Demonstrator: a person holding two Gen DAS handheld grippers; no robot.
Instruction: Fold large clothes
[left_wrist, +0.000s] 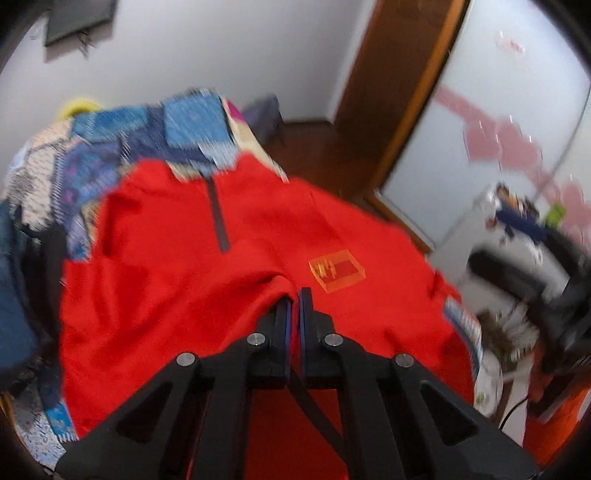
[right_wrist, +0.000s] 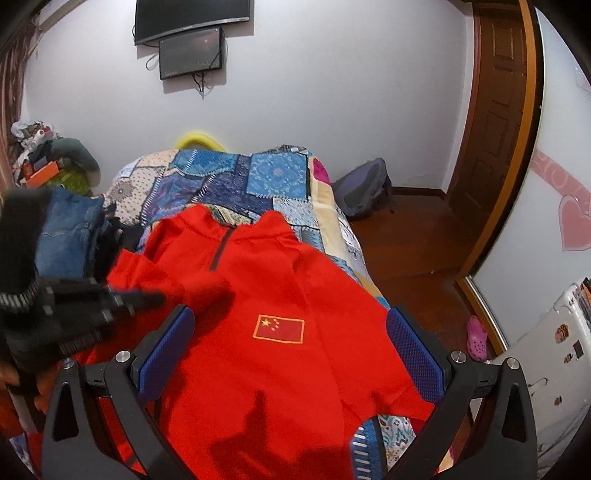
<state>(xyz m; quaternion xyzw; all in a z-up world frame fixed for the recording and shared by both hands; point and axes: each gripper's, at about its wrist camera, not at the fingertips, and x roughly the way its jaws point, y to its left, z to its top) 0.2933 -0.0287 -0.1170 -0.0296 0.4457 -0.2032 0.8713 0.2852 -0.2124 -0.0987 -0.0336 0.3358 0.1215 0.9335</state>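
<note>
Folded blue denim jeans sit left of the bright red zip-neck pullover with a small flag patch, a grey backpack against the far wall. The pullover lies front-up on the blue patchwork quilt, collar pointing away, length running along the bed. Left gripper is clamped on a red fold; right gripper gapes wide above the chest. The left view is blurred.
</note>
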